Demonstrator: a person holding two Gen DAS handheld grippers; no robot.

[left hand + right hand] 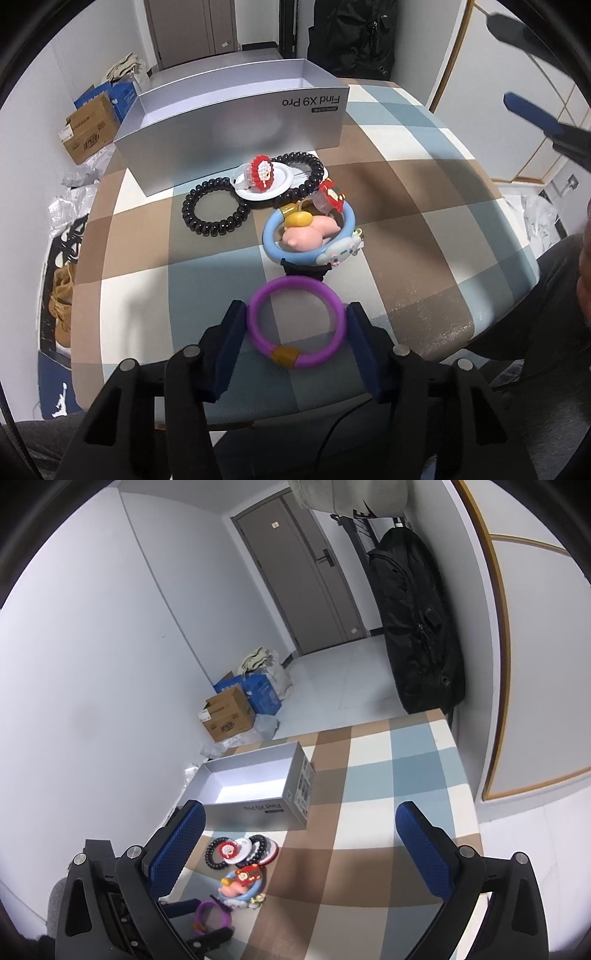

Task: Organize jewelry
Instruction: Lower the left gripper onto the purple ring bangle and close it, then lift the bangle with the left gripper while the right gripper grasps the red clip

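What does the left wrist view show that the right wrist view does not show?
Only the left wrist view: the left tongs pressing both sides of the purple bangle, and brown shoes on the floor.

Only the right wrist view: the door handle, the full black bag, and the right tongs wide open over the table with nothing between them.

Both views: the silver box, black coil hair ties, the blue bangle and the checked tablecloth.
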